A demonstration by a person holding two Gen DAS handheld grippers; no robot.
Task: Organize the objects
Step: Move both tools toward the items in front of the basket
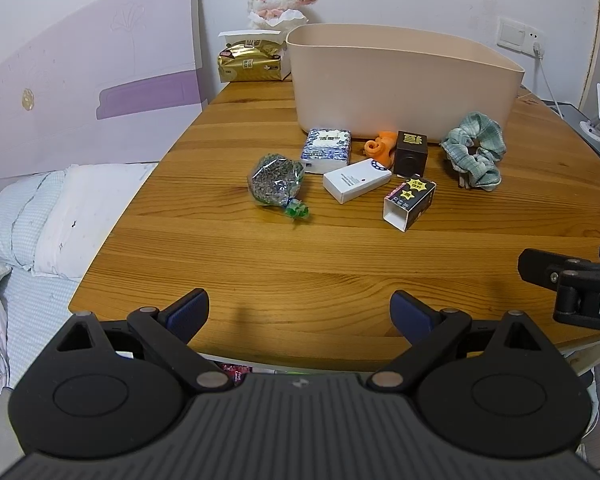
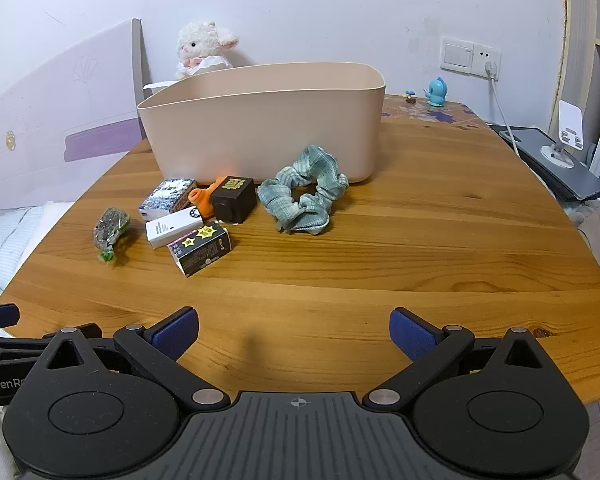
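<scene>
My left claw (image 1: pixel 299 316) and right claw (image 2: pixel 294 334) hang spread wide and empty over the near edge of the round wooden table (image 2: pixel 420 240). Beside it, left, a bed (image 1: pixel 32 216); behind, a white wall. "GenRo" shows on my left claw. Far ahead sits the beige plastic bin (image 2: pixel 268 128), with small boxes (image 2: pixel 198 246) and a green plaid scrunchie (image 2: pixel 304 192) scattered just before it.

Your left wrist view sits low over the near edge of the tabletop (image 1: pixel 260 264), facing the far wall; bed (image 1: pixel 40 216) off to its left. Your right wrist view faces the same way from further right. Both share the beige bin (image 1: pixel 400 80) (image 2: pixel 268 120) and the clutter before it, well ahead.
</scene>
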